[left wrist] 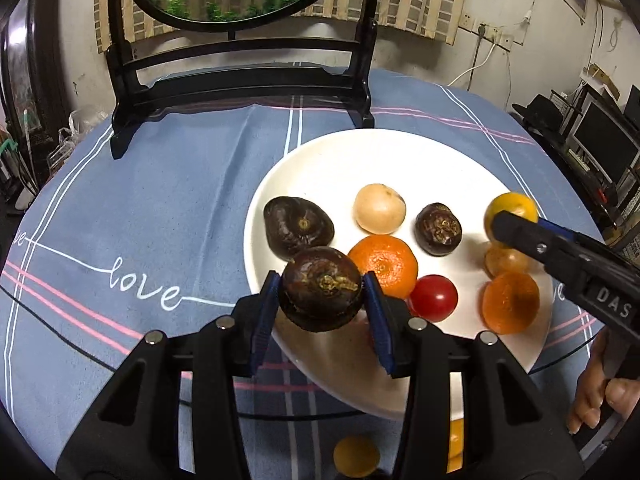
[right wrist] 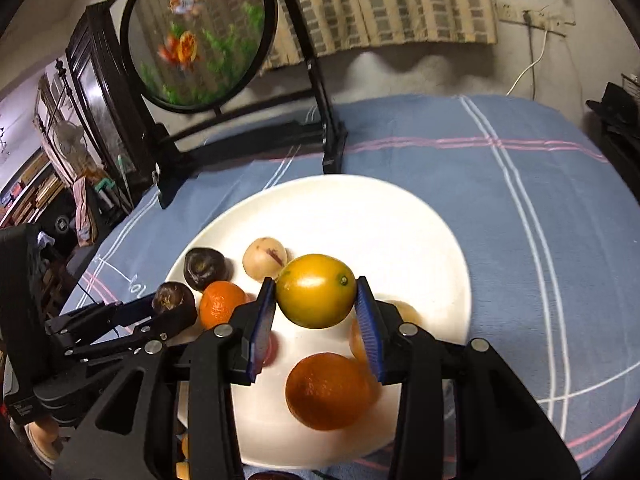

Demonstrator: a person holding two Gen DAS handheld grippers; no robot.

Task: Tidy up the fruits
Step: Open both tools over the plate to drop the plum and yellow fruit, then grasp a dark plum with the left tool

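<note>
A white plate (left wrist: 320,160) on the blue tablecloth holds several fruits: a dark brown fruit (left wrist: 298,227), a beige one (left wrist: 379,209), another dark one (left wrist: 438,229), an orange tangerine (left wrist: 384,266), a red tomato (left wrist: 433,298) and an orange fruit (left wrist: 511,302). My left gripper (left wrist: 322,292) is shut on a dark brown fruit (left wrist: 322,288) over the plate's near-left rim. My right gripper (right wrist: 316,300) is shut on a yellow citrus fruit (right wrist: 316,290), held above the plate (right wrist: 380,220). A tangerine (right wrist: 330,390) lies below it.
A black stand (left wrist: 240,80) with a round fish-picture panel (right wrist: 198,36) stands at the table's back. A small yellow fruit (left wrist: 356,456) lies on the cloth near the front edge. Shelves and clutter surround the table.
</note>
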